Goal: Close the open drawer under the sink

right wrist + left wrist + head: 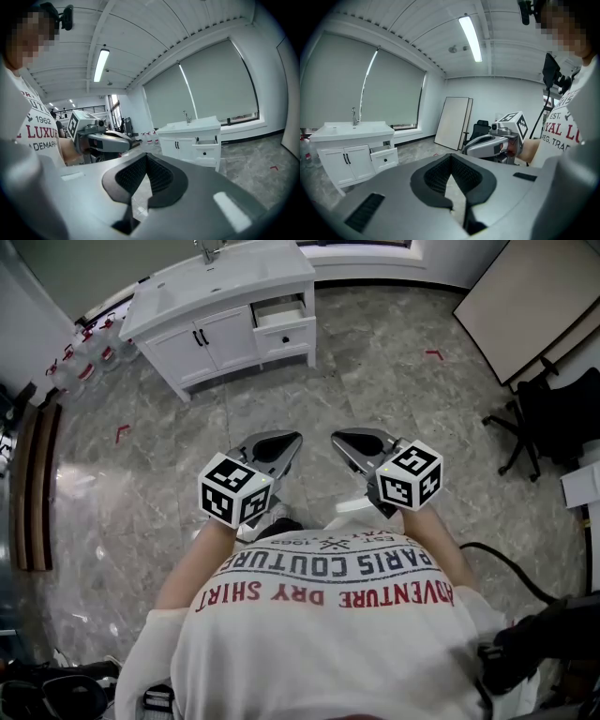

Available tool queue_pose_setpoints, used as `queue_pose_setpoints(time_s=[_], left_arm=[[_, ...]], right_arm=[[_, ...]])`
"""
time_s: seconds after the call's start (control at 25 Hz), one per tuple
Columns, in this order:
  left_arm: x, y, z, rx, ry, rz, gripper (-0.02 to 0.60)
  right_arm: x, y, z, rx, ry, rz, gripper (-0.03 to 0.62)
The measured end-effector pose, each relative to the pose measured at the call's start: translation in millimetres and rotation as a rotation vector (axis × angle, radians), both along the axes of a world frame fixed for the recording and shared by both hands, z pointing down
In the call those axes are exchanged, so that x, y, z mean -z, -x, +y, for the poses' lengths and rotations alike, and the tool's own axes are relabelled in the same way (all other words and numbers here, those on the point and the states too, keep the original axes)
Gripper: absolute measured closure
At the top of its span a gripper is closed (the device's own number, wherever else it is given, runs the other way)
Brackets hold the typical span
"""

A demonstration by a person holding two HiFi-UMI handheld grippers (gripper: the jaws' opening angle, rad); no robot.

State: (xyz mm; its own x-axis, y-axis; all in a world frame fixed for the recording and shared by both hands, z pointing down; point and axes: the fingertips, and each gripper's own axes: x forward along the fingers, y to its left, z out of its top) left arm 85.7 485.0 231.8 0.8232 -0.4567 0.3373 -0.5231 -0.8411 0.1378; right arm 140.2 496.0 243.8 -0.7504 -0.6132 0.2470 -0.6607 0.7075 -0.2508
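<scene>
Head view: the left hand-held gripper (289, 440) and the right hand-held gripper (341, 438) are held side by side over the floor (375, 371), each pressed together on nothing. Well beyond them, the drawer (280, 313) is seen pulled out of the cabinet (225, 338), under the sink (220, 277).

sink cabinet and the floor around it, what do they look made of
The white sink cabinet looks like painted wood or laminate, satin: flat panelled doors, crisp edges. Its white basin top seems smooth ceramic or cast stone. The grey floor looks like polished marble-pattern tile: veining and glare.
</scene>
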Motion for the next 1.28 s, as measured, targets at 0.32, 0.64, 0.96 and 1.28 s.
queue_pose_setpoints(time_s=[0.32, 0.64, 0.96, 1.28], left_arm=[[-27.0, 21.5, -52.1, 0.036, 0.039, -0.006, 0.58], [-62.4, 56.2, -188.0, 0.052, 0.109, 0.018, 0.58], [-72.8, 108.3, -357.9, 0.053, 0.15, 0.018, 0.58], [-58.8, 130.7, -464.6, 0.019, 0.118, 0.011, 0.58]], right_arm=[[-26.2, 18.9, -56.7, 0.024, 0.031, -0.005, 0.592], [-60.9, 51.7, -195.0, 0.021, 0.096, 0.012, 0.592], [-72.0, 93.7, -363.8, -0.016, 0.122, 0.04, 0.592], [-56.3, 114.0, -476.4, -0.065, 0.08, 0.048, 0.592]])
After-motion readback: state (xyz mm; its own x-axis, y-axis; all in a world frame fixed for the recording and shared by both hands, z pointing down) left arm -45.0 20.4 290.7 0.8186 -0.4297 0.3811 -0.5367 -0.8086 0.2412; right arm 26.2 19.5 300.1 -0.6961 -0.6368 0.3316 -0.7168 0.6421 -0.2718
